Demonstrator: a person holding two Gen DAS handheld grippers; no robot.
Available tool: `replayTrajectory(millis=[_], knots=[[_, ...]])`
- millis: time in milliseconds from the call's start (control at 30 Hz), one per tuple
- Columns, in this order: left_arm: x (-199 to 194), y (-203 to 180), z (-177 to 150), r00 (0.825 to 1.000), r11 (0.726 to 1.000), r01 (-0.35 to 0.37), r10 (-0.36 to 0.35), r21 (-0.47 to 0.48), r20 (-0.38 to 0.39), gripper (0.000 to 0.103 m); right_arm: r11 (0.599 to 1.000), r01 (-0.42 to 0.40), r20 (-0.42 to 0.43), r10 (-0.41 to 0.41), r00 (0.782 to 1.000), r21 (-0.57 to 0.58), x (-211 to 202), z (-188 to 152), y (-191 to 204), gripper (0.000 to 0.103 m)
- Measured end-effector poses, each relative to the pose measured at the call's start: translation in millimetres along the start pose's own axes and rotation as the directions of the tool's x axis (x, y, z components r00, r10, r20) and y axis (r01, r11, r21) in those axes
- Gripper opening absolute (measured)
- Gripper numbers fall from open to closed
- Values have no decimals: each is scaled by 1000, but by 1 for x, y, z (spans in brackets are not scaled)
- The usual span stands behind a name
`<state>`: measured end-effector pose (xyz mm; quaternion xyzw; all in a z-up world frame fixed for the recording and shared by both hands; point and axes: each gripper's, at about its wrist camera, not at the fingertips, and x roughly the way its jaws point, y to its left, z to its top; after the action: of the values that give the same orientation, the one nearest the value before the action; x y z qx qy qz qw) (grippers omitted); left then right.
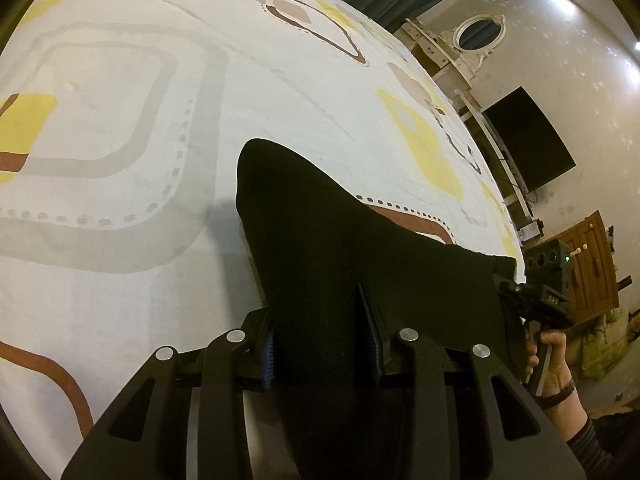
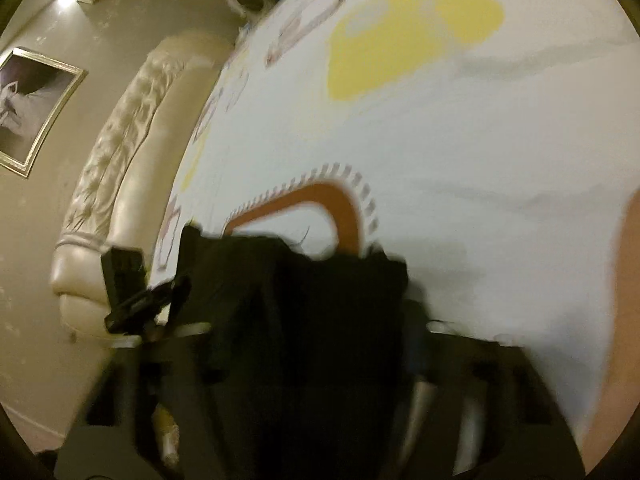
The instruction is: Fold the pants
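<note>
A patterned bedsheet [image 1: 160, 120] covered the bed. Both claws, left [image 1: 320, 344] and right [image 2: 308, 360] (blurred, so probably), clamped the black pants [image 1: 320, 240] lifted above it; folding seemed barely begun.

Black pants [image 1: 340, 248] between left gripper [image 1: 322, 344] jaws

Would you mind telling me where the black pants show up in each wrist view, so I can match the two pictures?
Left wrist: black pants at lower centre, between the left gripper fingers.
Right wrist: black pants at lower centre, blurred, in front of the right gripper.
Shared landmark: the patterned bedsheet.
</note>
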<state>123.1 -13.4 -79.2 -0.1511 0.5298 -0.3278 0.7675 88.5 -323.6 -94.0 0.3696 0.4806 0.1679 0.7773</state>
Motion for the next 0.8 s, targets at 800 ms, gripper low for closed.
replayTrajectory(millis=[800], knots=[[9, -15, 135, 975, 978, -194, 183, 81, 126, 23, 992, -54, 197, 75, 977, -110, 18, 114, 53, 30]])
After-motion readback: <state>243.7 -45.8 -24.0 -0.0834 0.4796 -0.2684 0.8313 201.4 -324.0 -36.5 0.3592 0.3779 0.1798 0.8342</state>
